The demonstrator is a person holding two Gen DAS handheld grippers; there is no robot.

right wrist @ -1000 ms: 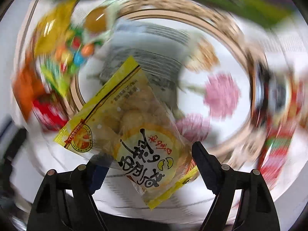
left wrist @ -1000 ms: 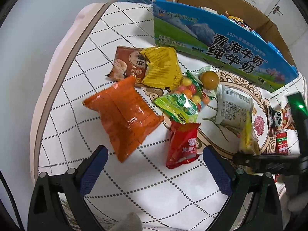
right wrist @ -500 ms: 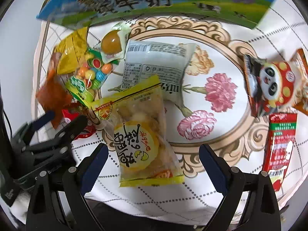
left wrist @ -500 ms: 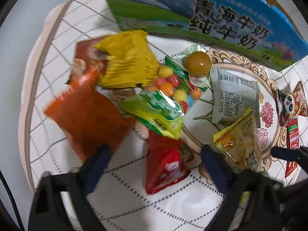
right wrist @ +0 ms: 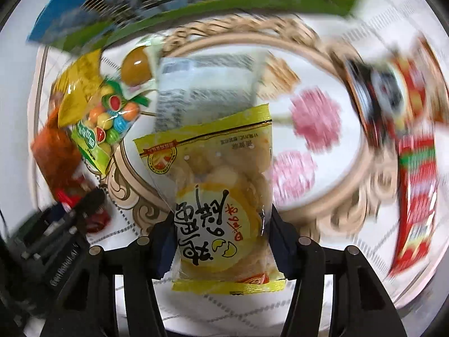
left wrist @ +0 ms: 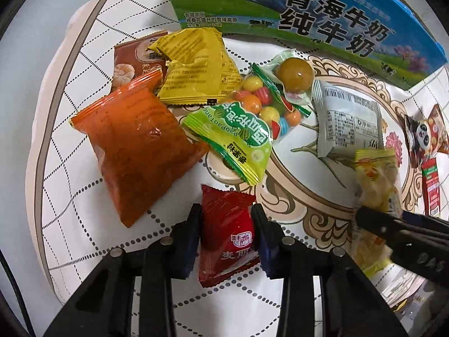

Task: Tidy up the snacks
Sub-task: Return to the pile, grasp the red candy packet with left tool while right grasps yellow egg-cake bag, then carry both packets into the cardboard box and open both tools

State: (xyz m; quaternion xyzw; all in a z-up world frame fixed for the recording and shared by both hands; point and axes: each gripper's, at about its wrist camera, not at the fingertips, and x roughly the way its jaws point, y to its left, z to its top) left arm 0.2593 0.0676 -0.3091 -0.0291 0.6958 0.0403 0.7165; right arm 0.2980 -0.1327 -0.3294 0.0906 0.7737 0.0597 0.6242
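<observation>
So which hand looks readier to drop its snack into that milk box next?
Probably the right: its gripper holds the yellow packet lifted, mid-swing. The left gripper only pinches the red packet, seemingly on the cloth.

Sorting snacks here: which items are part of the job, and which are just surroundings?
Job:
left gripper shut on red packet
right gripper shut on yellow packet
orange bag
candy bag
milk carton box

Surroundings:
patterned tablecloth
</observation>
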